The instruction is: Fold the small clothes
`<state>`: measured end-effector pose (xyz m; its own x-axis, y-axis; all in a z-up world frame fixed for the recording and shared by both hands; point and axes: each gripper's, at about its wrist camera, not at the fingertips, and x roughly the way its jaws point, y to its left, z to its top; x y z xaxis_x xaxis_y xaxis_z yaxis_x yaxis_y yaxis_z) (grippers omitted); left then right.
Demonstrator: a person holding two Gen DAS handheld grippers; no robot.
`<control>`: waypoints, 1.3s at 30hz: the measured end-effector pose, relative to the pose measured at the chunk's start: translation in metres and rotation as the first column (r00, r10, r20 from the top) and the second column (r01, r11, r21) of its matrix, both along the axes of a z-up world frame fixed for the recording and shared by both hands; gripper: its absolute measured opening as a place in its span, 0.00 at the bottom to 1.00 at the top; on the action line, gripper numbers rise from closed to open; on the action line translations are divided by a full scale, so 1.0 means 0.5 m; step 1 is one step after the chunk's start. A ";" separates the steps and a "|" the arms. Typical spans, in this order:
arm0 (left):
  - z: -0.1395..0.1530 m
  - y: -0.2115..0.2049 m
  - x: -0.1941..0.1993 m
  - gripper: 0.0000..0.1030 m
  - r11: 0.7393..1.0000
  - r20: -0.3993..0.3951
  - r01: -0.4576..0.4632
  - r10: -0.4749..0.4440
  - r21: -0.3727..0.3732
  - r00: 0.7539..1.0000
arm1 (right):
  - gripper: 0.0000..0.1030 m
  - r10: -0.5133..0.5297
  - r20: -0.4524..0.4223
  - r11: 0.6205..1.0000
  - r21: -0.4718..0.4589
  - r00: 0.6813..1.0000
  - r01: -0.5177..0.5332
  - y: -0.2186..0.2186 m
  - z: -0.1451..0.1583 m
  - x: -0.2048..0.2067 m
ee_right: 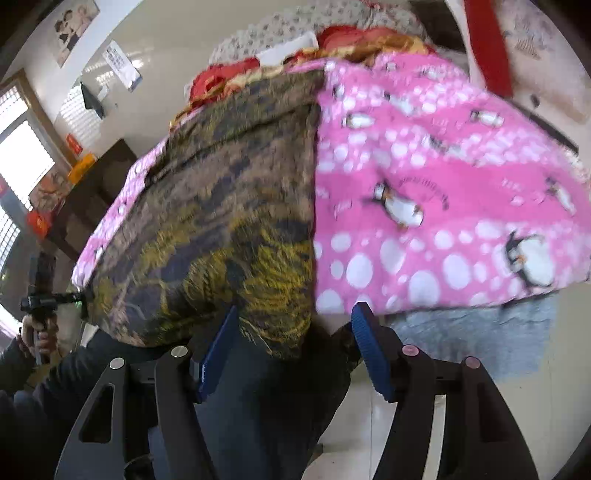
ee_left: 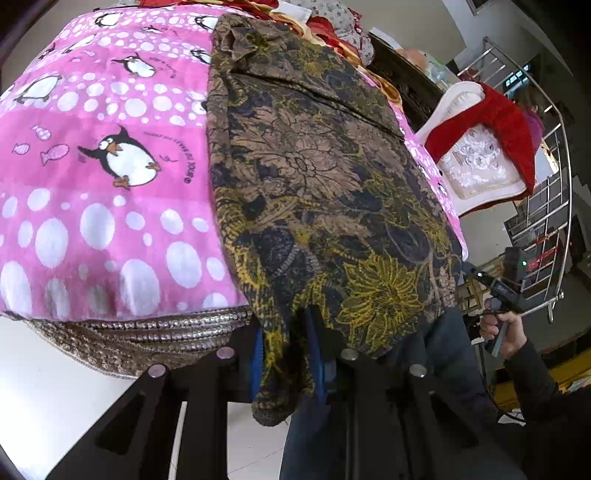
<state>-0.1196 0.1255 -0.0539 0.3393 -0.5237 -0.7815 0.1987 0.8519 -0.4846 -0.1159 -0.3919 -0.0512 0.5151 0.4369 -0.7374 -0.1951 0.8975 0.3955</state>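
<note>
A brown, black and yellow floral garment (ee_left: 317, 177) lies lengthwise on a pink penguin blanket (ee_left: 103, 166), its near end hanging over the front edge. My left gripper (ee_left: 288, 362) is shut on that hanging near corner, cloth pinched between its blue pads. In the right wrist view the garment (ee_right: 229, 206) lies left of centre on the blanket (ee_right: 424, 184). My right gripper (ee_right: 291, 350) is open, its blue pads (ee_right: 369, 350) either side of the garment's hanging hem, which lies loose between them. The right gripper also shows in the left wrist view (ee_left: 506, 295).
The blanket covers a woven-edged surface (ee_left: 140, 332). A pile of red and floral cloth (ee_left: 332, 26) lies at the far end. A white chair with a red cloth (ee_left: 487, 147) and a metal rack (ee_left: 546, 221) stand on the right. White tiled floor (ee_left: 44, 387) lies below.
</note>
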 end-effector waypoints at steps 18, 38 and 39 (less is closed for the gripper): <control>0.006 0.017 -0.009 0.05 0.998 -0.001 -0.053 0.053 -0.024 0.999 | 0.02 0.300 0.003 0.952 0.069 0.954 -0.300 0.016 0.007 -0.017; 0.198 0.127 -0.095 0.04 0.959 0.235 -0.129 0.190 -0.251 0.953 | 0.01 0.228 0.401 0.925 0.195 0.887 -0.325 -0.005 0.270 -0.077; 0.209 0.132 -0.108 0.04 0.958 0.246 -0.122 0.188 -0.259 0.951 | 0.01 0.227 0.418 0.925 0.190 0.880 -0.329 -0.008 0.283 -0.089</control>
